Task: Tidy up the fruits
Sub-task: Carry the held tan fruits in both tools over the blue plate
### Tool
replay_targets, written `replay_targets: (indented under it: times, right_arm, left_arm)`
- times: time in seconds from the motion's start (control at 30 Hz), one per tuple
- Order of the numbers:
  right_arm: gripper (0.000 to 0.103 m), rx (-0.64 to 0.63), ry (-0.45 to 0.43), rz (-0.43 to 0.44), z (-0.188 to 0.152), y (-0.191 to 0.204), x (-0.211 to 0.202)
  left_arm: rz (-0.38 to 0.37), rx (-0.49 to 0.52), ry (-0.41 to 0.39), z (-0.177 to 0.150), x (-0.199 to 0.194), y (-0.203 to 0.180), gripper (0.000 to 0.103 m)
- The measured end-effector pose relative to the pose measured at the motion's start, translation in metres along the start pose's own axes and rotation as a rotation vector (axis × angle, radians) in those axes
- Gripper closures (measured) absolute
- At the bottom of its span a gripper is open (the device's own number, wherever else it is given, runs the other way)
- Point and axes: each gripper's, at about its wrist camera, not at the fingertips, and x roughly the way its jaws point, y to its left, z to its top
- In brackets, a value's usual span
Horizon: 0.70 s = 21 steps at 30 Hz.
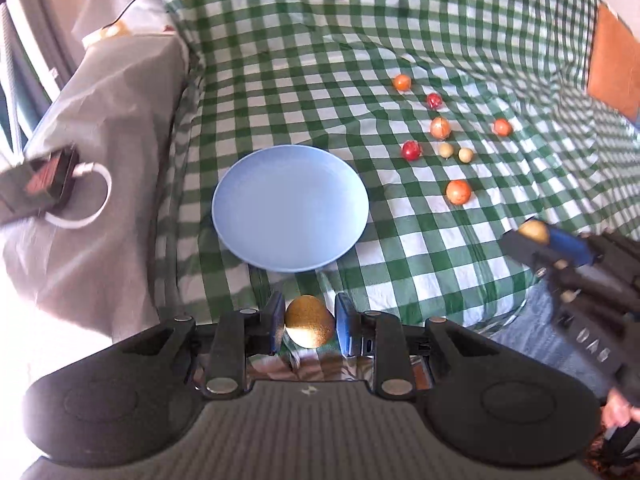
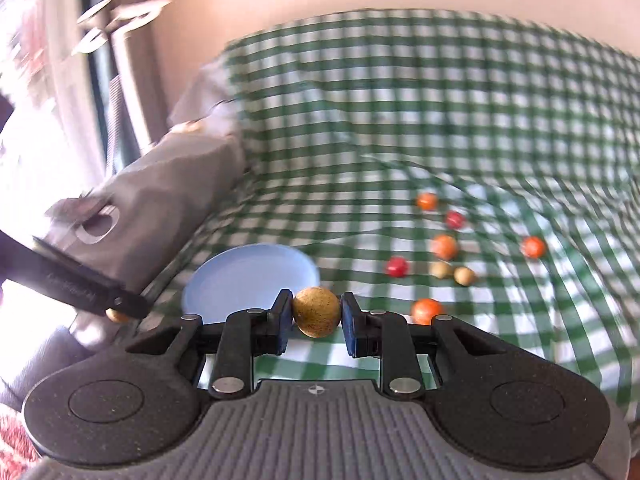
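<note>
Checked cloth (image 1: 304,80) slopes: your left gripper (image 1: 309,322) and right gripper (image 2: 316,318) each clench a kiwi; released off-centre, either could roll off the plate (image 1: 256,240).

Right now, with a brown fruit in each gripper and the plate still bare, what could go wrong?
1. The left gripper and right gripper each pinch a round brown fruit only at its sides; either could slip out.
2. The blue plate is shallow, so a dropped fruit may roll off.
3. The loose fruits lie on a wrinkled checked cloth; a nudge could scatter them.
</note>
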Motion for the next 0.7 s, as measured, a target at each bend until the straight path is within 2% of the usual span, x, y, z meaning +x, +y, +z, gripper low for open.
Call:
replay_targets:
  times: [0.2,0.43,0.57,0.7]
  right_arm:
    - [0.076,-0.111,0.039,0.015,0.001,0.038,-0.009]
    - [0.076,-0.21,0.051,-0.008,0.002,0.059,-0.01]
    - [0.076,-0.23,0.061,-0.023,0.007,0.064,-0.003]
    - [0.076,-0.195,0.062,-0.051,0.02,0.056,0.007]
  left_arm:
    - [-0.017,-0.039,-0.059,-0.016,-0.014,0.016,0.074]
    - [-0.039,-0.064,-0.08,-0.014,-0.014,0.029,0.074]
    - [-0.045,-0.067,-0.095,-0.008,-0.012,0.034,0.074]
    - [-0.051,-0.074,-0.117,0.005,-0.01,0.04,0.074]
